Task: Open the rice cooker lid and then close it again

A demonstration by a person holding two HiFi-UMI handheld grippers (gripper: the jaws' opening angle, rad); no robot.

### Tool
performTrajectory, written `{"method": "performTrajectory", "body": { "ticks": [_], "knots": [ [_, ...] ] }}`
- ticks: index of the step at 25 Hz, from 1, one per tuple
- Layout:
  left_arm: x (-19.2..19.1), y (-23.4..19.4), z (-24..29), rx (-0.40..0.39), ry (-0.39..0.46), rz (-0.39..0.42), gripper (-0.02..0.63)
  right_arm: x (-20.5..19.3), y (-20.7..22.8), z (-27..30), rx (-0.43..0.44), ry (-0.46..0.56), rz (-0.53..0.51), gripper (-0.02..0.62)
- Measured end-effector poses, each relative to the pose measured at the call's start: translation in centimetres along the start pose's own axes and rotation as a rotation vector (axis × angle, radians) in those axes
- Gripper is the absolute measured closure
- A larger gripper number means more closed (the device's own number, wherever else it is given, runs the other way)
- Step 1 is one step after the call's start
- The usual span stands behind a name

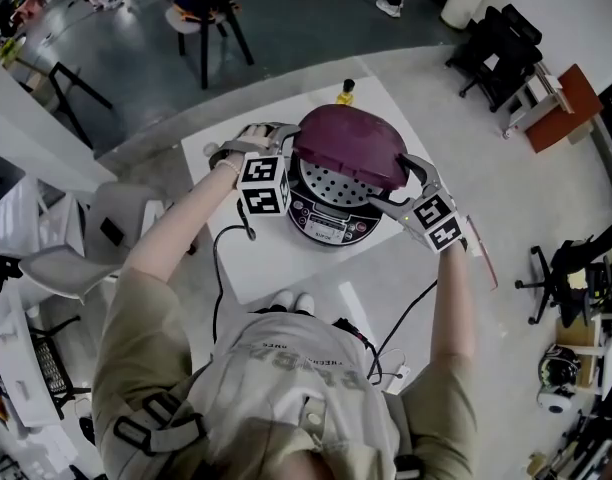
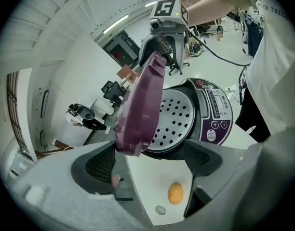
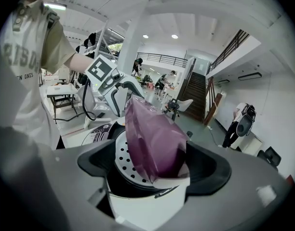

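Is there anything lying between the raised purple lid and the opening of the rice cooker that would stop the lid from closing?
Nothing visible does. The lid stands tilted up over the perforated tray, and the part of the tray that shows is bare in all three views.

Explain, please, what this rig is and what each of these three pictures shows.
There is no robot: a person holds a two-jaw gripper in each hand. One picture looks down from a head camera. The other two come from cameras riding on the left gripper and right gripper. On the white table stands a round dark rice cooker, its purple domed lid half raised. Both grippers' jaws stand apart with the lid's edge between them, clamping nothing. A small yellow oval object lies nearby.
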State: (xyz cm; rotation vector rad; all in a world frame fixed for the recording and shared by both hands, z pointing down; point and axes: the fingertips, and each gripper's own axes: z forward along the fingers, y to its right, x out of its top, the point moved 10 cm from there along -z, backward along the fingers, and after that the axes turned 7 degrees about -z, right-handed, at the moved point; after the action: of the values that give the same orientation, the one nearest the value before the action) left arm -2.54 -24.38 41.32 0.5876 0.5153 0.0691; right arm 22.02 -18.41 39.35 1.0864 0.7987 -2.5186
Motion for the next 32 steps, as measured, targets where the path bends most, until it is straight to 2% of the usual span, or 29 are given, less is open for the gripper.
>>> {"method": "performTrajectory", "body": {
  "ticks": [7, 32],
  "knots": [
    [-0.6, 1.4, 0.2, -0.079, -0.037, 0.031, 0.149, -0.7, -1.1, 0.2, 0.049, -0.018, 0.012, 0.167],
    [-1.8, 3.5, 1.4, -0.222, -0.143, 0.106, 0.149, -2.6, -2.9, 1.1, 0.189, -0.051, 0.059, 0.167]
  ]
}}
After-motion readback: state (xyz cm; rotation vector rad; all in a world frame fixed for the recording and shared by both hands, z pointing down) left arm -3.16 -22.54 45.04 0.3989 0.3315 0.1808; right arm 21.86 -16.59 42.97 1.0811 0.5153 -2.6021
